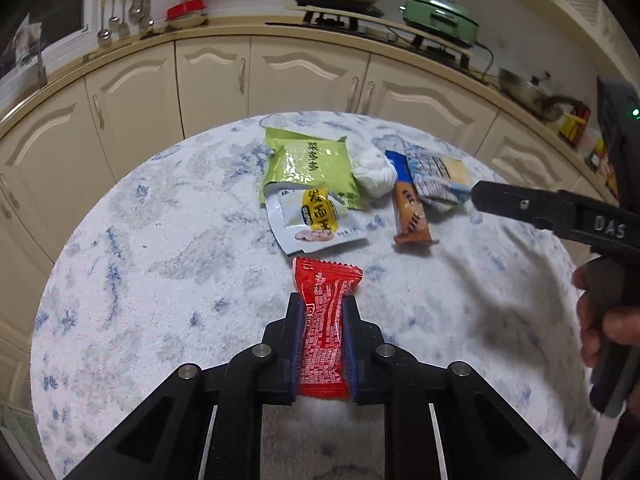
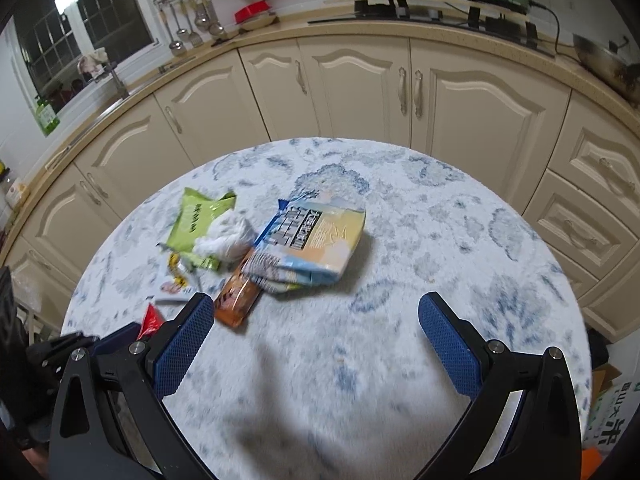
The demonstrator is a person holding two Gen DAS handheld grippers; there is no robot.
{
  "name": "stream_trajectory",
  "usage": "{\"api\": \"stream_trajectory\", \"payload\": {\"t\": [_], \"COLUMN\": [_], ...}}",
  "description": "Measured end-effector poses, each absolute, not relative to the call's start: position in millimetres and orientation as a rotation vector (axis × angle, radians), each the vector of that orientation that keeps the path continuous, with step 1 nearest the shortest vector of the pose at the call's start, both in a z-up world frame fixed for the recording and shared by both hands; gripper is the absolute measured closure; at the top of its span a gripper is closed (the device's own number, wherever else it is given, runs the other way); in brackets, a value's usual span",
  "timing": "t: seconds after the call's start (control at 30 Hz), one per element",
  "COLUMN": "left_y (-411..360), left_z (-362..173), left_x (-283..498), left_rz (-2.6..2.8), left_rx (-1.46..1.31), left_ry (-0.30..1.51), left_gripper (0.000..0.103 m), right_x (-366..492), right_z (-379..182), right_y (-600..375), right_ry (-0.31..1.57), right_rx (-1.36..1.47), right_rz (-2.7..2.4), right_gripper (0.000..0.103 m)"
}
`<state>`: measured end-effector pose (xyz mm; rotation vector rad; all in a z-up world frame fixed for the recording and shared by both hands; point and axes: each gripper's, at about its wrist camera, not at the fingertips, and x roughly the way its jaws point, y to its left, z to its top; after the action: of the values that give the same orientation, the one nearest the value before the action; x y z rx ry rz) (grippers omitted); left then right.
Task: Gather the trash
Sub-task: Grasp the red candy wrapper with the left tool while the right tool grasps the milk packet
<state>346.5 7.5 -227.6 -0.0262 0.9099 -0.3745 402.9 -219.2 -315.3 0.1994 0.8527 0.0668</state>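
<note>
My left gripper [image 1: 322, 298] is shut on a red snack wrapper [image 1: 326, 276], which lies lengthwise between the blue pads on the round table's white-and-blue cloth [image 1: 160, 260]. Beyond it lie a white-and-yellow sachet [image 1: 316, 216], a green packet [image 1: 308, 164], a crumpled white tissue [image 1: 374, 174], a brown bar wrapper [image 1: 410, 216] and a blue-and-cream bag [image 1: 436, 178]. My right gripper [image 2: 316, 300] is open over bare cloth, short of the blue-and-cream bag [image 2: 316, 240] and the brown wrapper [image 2: 236, 298]. A corner of the red wrapper [image 2: 152, 322] shows at its left.
Cream cabinets [image 2: 360, 88] and a counter curve behind the table. On the counter stand a green cooker [image 1: 440, 18], a pan [image 1: 524, 88] and hanging utensils [image 2: 188, 20]. A person's hand [image 1: 600, 320] holds the right gripper's handle at the right edge.
</note>
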Motion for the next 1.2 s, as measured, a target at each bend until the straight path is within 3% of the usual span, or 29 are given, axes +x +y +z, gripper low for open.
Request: {"api": "stream_trajectory", "payload": {"t": [0.23, 0.33, 0.4, 0.67, 0.73, 0.77, 0.87, 1.2], "left_y": [11.8, 9.6, 9.1, 9.7, 10.2, 9.7, 9.4, 6.3], "left_z": [-231.8, -232.7, -233.2, -218.0, -214.9, -212.9, -208.4, -198.0], "left_x": [364.0, 360.9, 352.7, 325.0, 319.0, 315.5, 307.2, 275.0], "left_rz": [-0.342, -0.328, -0.323, -0.321, -0.324, -0.324, -0.332, -0.329], "left_rx": [-0.059, -0.061, -0.065, -0.078, -0.083, -0.083, -0.084, -0.087], "left_ry": [0.897, 0.896, 0.893, 0.869, 0.862, 0.858, 0.849, 0.845], "left_gripper": [0.09, 0.089, 0.089, 0.089, 0.089, 0.089, 0.089, 0.089], "right_x": [449.4, 464.3, 465.7, 435.5, 425.1, 419.2, 405.6, 419.0], "right_z": [-331.2, -339.1, -337.8, -332.1, -330.1, -329.1, -327.5, -340.5], "right_y": [-217.6, -212.8, -208.5, -209.0, -212.4, -214.3, -217.8, -202.3], "right_ry": [0.876, 0.893, 0.887, 0.873, 0.87, 0.869, 0.87, 0.908], "right_rx": [0.23, 0.201, 0.187, 0.159, 0.166, 0.171, 0.173, 0.107], "right_rz": [0.047, 0.036, 0.062, 0.098, 0.097, 0.097, 0.096, 0.055], "right_gripper": [0.0, 0.014, 0.034, 0.041, 0.046, 0.056, 0.057, 0.034]}}
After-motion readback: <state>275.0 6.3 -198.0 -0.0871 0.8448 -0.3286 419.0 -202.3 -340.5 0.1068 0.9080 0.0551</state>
